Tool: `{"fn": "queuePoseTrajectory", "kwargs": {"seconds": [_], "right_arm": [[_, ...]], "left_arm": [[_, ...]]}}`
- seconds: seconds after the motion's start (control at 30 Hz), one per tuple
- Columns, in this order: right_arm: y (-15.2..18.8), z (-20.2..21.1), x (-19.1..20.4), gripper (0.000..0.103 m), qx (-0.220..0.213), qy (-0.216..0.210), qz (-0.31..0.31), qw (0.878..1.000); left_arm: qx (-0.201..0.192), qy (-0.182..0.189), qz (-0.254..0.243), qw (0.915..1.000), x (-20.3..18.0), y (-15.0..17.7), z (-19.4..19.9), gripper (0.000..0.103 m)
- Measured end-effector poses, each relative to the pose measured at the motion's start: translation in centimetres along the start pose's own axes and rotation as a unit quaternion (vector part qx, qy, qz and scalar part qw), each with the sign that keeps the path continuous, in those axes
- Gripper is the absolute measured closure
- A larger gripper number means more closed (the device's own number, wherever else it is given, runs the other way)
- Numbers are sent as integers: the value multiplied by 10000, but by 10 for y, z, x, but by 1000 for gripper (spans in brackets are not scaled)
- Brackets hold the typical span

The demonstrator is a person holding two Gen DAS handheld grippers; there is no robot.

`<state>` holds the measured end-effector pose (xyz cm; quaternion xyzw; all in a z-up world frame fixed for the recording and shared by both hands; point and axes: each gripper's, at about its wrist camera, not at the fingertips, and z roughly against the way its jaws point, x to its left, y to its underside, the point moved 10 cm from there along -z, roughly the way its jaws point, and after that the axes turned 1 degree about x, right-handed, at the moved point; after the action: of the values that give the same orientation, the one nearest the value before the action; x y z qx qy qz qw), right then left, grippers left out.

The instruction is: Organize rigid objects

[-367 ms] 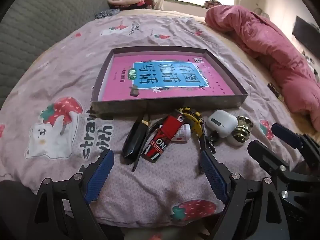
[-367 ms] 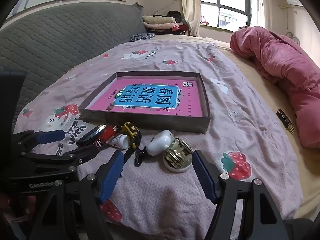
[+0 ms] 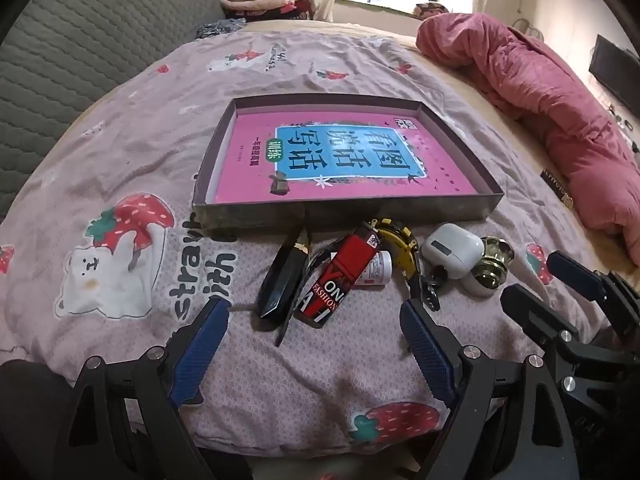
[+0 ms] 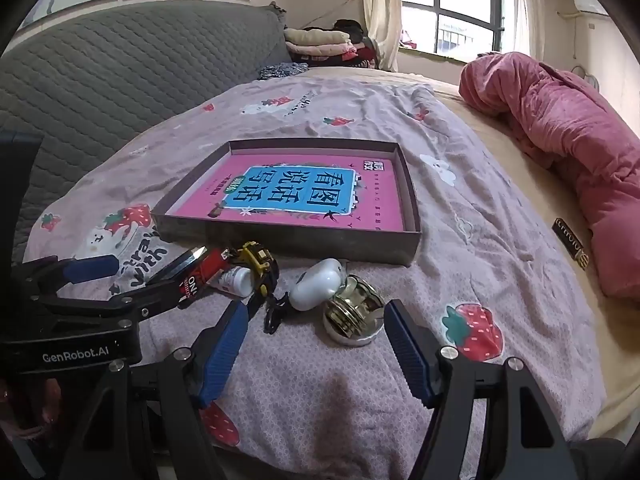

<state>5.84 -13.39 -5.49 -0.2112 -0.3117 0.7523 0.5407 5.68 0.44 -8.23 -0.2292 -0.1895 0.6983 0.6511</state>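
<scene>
A shallow dark box (image 3: 348, 212) (image 4: 288, 236) holding a pink book lies on the bedspread. In front of it sits a cluster of small items: a black folding knife (image 3: 282, 280), a red lighter (image 3: 340, 276) (image 4: 202, 276), a small white bottle (image 3: 376, 270) (image 4: 236, 280), a yellow toy vehicle (image 3: 396, 236) (image 4: 260, 258), a white earbud case (image 3: 452, 250) (image 4: 316, 284) and a brass knob (image 3: 486, 270) (image 4: 354, 316). My left gripper (image 3: 312, 344) stands open just short of the knife and lighter. My right gripper (image 4: 316, 344) is open too, with the brass knob and earbud case just beyond its fingertips.
A grey quilted headboard (image 4: 120, 76) rises at the left. A rumpled pink duvet (image 3: 540, 100) (image 4: 560, 140) lies along the right side, with a small dark box (image 4: 570, 244) beside it. Folded clothes (image 4: 320, 40) are stacked near the window.
Both views have shifted only slightly; the items on the bed have not moved and both grippers stay open.
</scene>
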Motion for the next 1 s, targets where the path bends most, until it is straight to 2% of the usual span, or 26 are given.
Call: {"fn": "queuePoseTrajectory", "kwargs": {"seconds": [1.0], "right_arm": [[-4,4,-9,33,-83,121,-86,9999]], "left_arm": [[-104,112,79,9999,-2,-5,5,14]]}}
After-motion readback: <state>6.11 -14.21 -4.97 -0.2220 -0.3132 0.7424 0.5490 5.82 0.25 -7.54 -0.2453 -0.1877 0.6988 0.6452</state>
